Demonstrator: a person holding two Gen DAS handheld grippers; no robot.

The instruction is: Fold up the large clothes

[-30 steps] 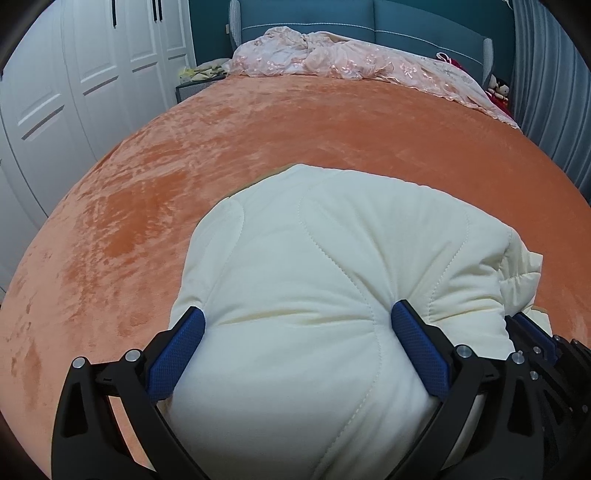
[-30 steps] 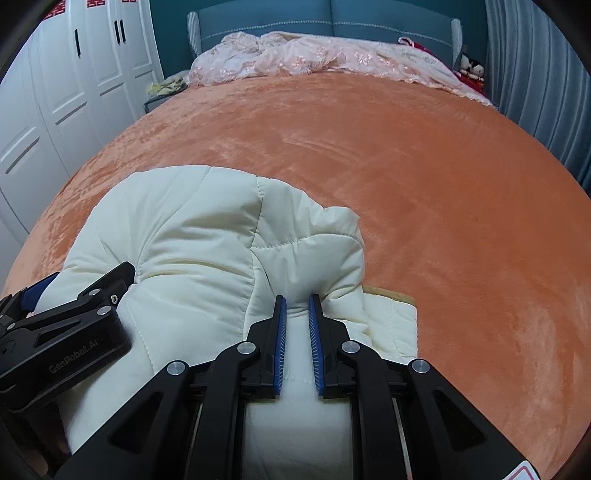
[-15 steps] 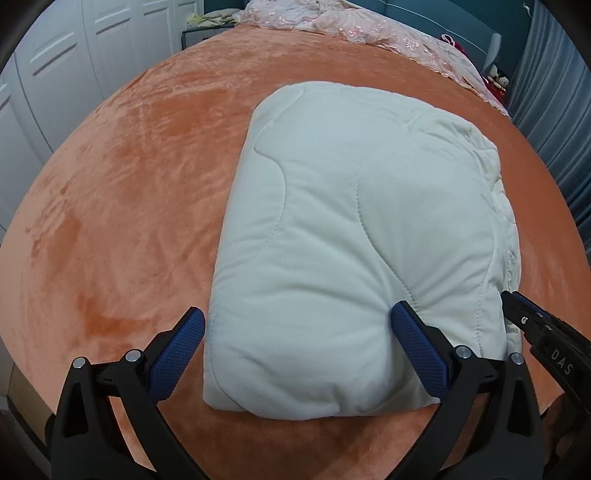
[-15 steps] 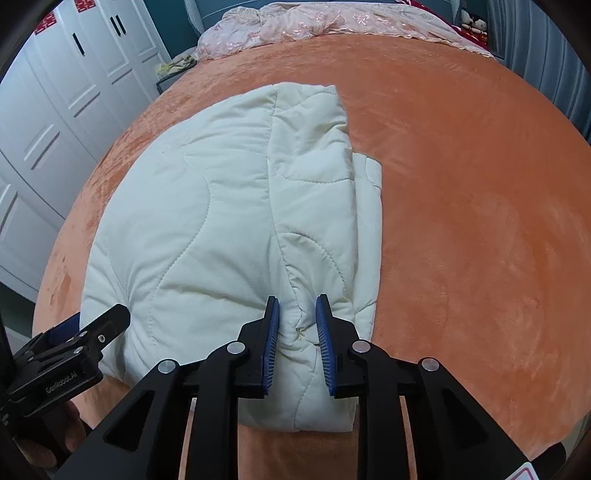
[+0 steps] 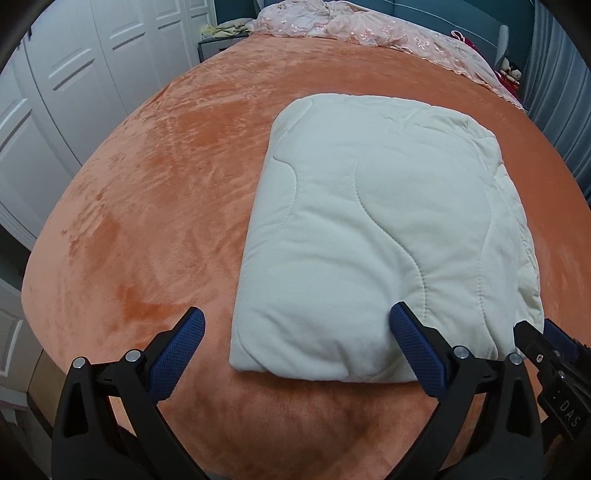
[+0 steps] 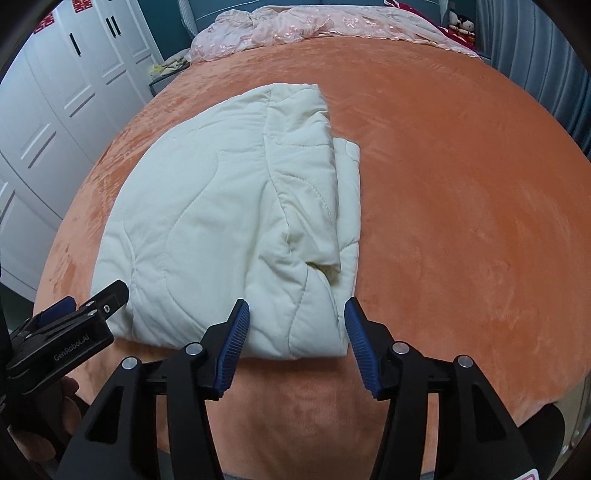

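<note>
A cream quilted garment (image 5: 384,236) lies folded into a thick rectangle on the orange bed cover (image 5: 147,192). My left gripper (image 5: 295,343) is open and empty, raised just in front of the fold's near left edge. The garment also shows in the right wrist view (image 6: 221,214), with loose layers along its right side. My right gripper (image 6: 295,332) is open and empty, at the fold's near right corner. Each gripper shows at the edge of the other's view.
A pink embroidered blanket (image 5: 362,26) is bunched at the head of the bed against a teal headboard (image 6: 207,11). White wardrobe doors (image 5: 66,74) stand along the left. Grey curtains (image 6: 546,48) hang on the right. The bed's near edge is right below both grippers.
My right gripper has opened and let go of the garment. Both grippers have drawn back towards the near edge of the bed, and the folded garment now lies flat and free.
</note>
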